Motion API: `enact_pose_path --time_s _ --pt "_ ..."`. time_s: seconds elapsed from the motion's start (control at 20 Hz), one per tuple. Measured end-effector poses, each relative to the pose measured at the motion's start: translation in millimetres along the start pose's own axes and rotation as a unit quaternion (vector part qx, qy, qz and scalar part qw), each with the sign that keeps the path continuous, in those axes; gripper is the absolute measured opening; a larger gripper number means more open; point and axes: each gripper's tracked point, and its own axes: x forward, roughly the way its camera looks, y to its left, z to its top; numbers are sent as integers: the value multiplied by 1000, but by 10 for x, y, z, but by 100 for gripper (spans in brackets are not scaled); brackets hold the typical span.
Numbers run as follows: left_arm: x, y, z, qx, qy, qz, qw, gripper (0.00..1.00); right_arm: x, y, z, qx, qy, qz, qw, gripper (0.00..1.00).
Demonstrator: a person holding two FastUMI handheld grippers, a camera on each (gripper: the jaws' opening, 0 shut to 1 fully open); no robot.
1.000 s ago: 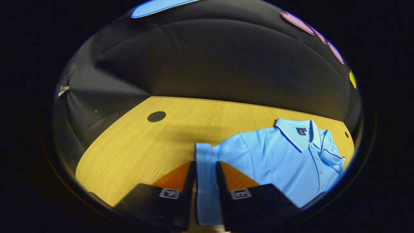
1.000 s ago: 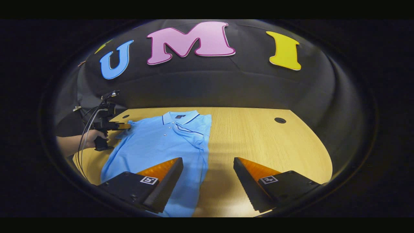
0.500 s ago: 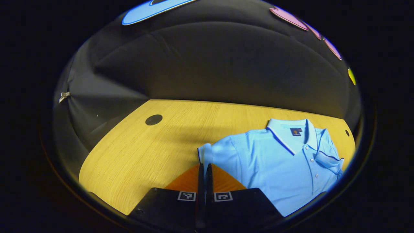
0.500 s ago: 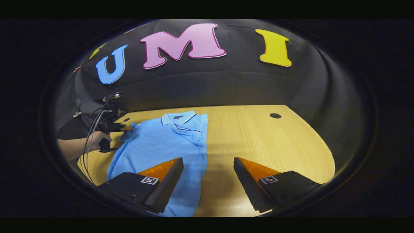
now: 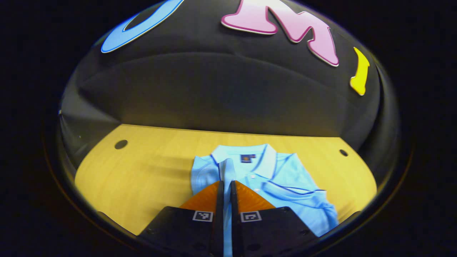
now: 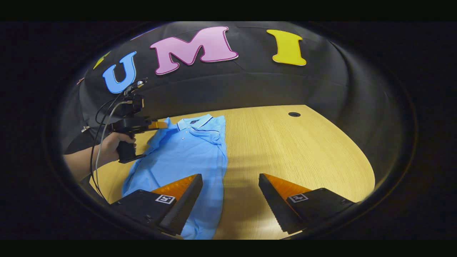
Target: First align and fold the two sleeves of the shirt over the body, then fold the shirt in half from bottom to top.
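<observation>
While the left gripper [image 5: 225, 185] pinches the left sleeve [image 5: 225, 171] over the shirt's [image 6: 185, 157] body, the right gripper [image 6: 230, 178] hangs spread. Soft, light cloth lies at 11 o'clock on the bench [image 6: 303, 153]; grip hems, not mid-panel.

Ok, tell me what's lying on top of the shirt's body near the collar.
One sleeve already lies folded across the shirt below the collar. The left hand-held gripper pinches the other sleeve, lifted above the chest. Whatever fabric lies beneath the folds is hidden.
</observation>
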Motion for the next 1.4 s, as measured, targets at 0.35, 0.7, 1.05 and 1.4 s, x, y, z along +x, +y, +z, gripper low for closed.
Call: enact_pose_path --time_s 0.35,0.7,1.05,1.4 --pt "-1170 -103 -123 21 -35 -25 999 97 -373 138 -313 12 9 8 1000 99" --pt "-2605 164 -1178 27 35 -14 999 97 -721 485 -816 -5 44 34 998 98" --pt "-3145 400 -2208 29 97 42 994 97 -815 565 -1378 -26 89 17 996 99" --pt "-3155 275 -2665 86 130 45 987 97 -738 666 -1635 -79 87 4 993 92"
